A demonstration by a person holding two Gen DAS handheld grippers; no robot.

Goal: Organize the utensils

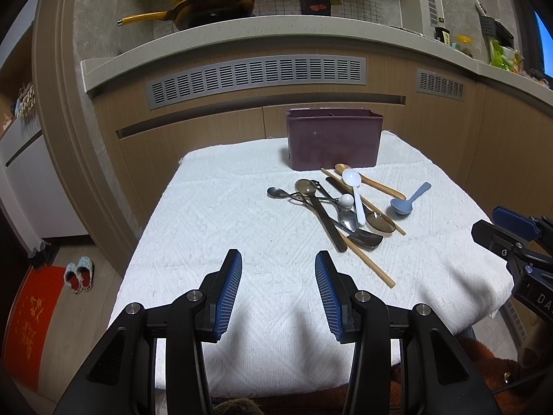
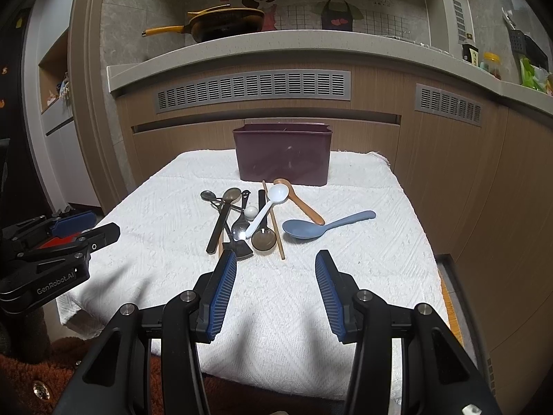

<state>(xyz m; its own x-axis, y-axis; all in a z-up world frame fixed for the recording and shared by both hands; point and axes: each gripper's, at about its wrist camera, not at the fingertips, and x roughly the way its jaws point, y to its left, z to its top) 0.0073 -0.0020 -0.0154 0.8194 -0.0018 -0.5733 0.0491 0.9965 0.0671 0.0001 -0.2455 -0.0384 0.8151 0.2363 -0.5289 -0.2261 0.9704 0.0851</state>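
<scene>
A pile of utensils lies on the white cloth-covered table (image 1: 214, 228) (image 2: 345, 287): a white spoon (image 1: 355, 190) (image 2: 268, 207), a blue spoon (image 1: 408, 200) (image 2: 318, 226), a wooden spoon (image 1: 371, 180) (image 2: 302, 202), dark plastic spoons, metal spoons and chopsticks (image 1: 366, 259). Behind them stands a maroon utensil holder (image 1: 333, 140) (image 2: 283, 154). My left gripper (image 1: 278, 259) (image 2: 86, 224) hovers open over the near left of the cloth, holding nothing. My right gripper (image 2: 276, 257) (image 1: 490, 221) is open just short of the pile, also holding nothing.
Wooden kitchen cabinets with grey vents (image 1: 255, 77) rise right behind the table. A yellow-handled pan (image 1: 207, 5) sits on the counter above. Bottles and bags (image 1: 497, 52) stand at the counter's right. Slippers (image 1: 79, 273) and a red mat (image 1: 31, 318) lie on the floor, left.
</scene>
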